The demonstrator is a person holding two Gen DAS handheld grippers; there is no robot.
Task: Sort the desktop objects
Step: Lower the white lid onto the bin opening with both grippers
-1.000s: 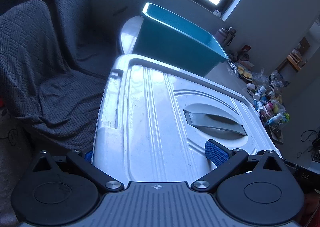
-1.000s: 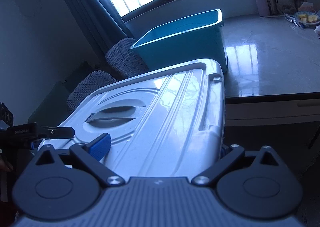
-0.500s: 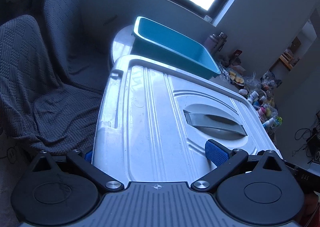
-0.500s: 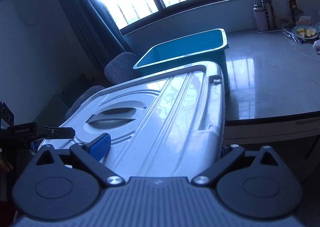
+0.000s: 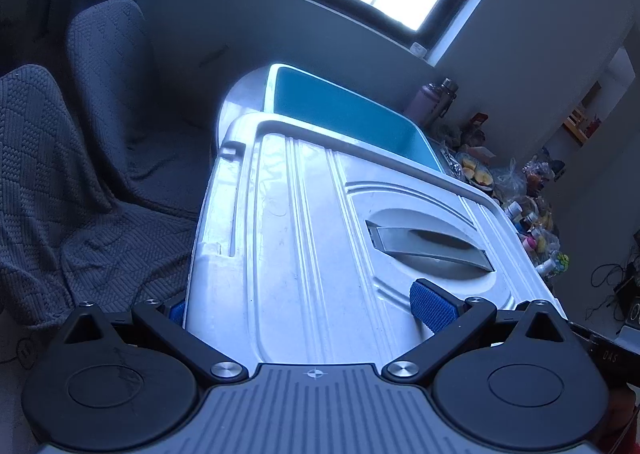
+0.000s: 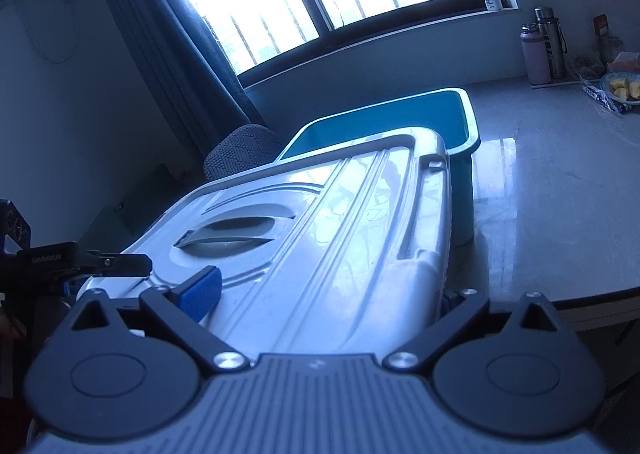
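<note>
A large white plastic lid (image 5: pixel 312 238) with a recessed handle (image 5: pixel 428 242) fills both views; it also shows in the right wrist view (image 6: pixel 320 238). My left gripper (image 5: pixel 304 306) is shut on its near edge, one blue pad (image 5: pixel 430 304) on top, the other under the rim. My right gripper (image 6: pixel 320 294) is shut on the same lid, its blue pad (image 6: pixel 200 292) on top. A teal bin (image 5: pixel 344 114) stands open on the table just beyond the lid; it also shows in the right wrist view (image 6: pixel 400 118).
A pale stone table (image 6: pixel 552 190) runs to the right. Two flasks (image 6: pixel 542 46) stand at its back, with a plate of fruit (image 6: pixel 624 88) and cluttered bottles (image 5: pixel 536 222). Grey covered chairs (image 5: pixel 80 134) stand at the left. My left gripper shows in the right wrist view (image 6: pixel 80 262).
Both grippers have lifted the lid higher and carried it toward the teal bin. The bin's inside now shows over the lid's far edge. The grips have not changed.
</note>
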